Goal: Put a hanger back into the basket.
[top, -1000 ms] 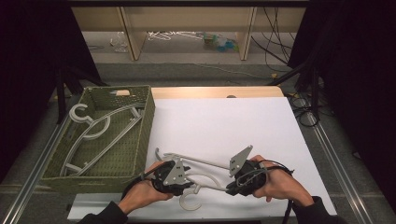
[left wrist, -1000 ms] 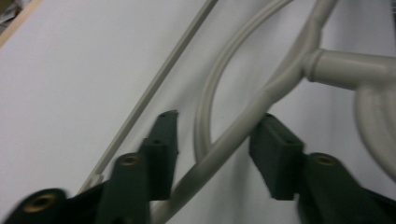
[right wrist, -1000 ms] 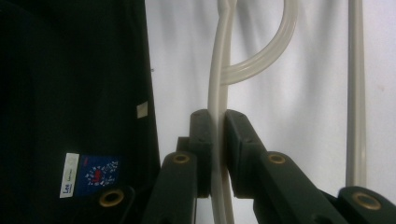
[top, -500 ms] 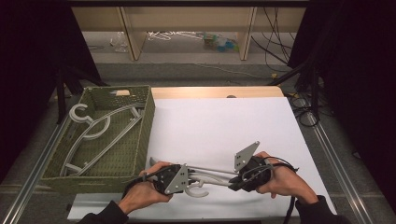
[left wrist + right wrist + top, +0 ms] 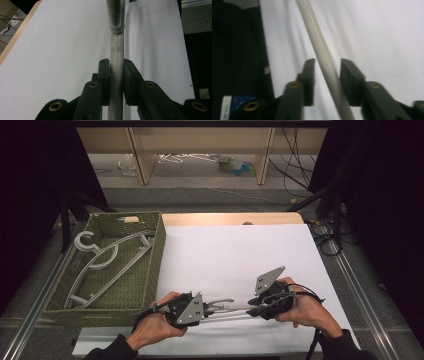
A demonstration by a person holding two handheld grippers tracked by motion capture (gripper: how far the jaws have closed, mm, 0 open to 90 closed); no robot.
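1. at the near edge of the white table [image 5: 235, 250], the left gripper [image 5: 116, 75] has just clamped onto the grey hanger [image 5: 227, 306], lifted since a second ago.
2. the right gripper [image 5: 327, 75] has just been opening; the bar runs loose between its jaws, so the left now carries it, probably toward the green basket [image 5: 157, 245] of hangers.
3. beyond are dim shelves and cables.

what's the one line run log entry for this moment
left gripper: shut on hanger | right gripper: jaws just opening, hanger bar between them, pads off it | basket: more hangers inside
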